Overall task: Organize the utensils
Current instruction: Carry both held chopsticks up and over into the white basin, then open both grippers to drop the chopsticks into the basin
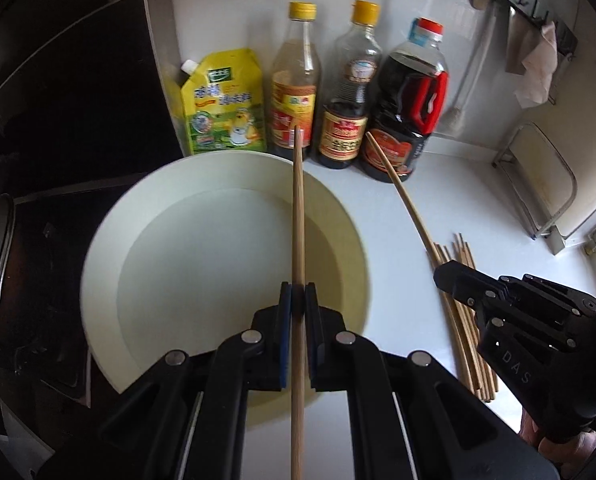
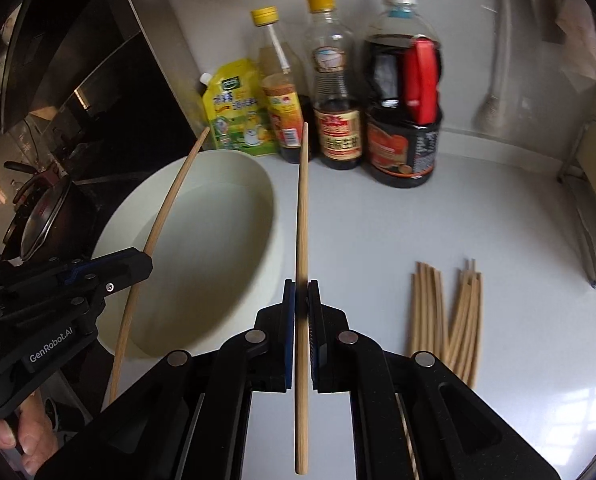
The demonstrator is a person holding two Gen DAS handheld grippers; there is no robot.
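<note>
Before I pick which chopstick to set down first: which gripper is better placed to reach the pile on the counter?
The right gripper. Its chopstick lies next to the chopstick pile over bare counter, while the left gripper holds its chopstick over the white bowl, farther from the pile.

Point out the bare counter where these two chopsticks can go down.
Free: the white counter between the basin and the chopstick pile, in front of the bottles. Also bare right of the pile, toward the metal rack. Crowded: the back wall row of bottles and the yellow pouch.
</note>
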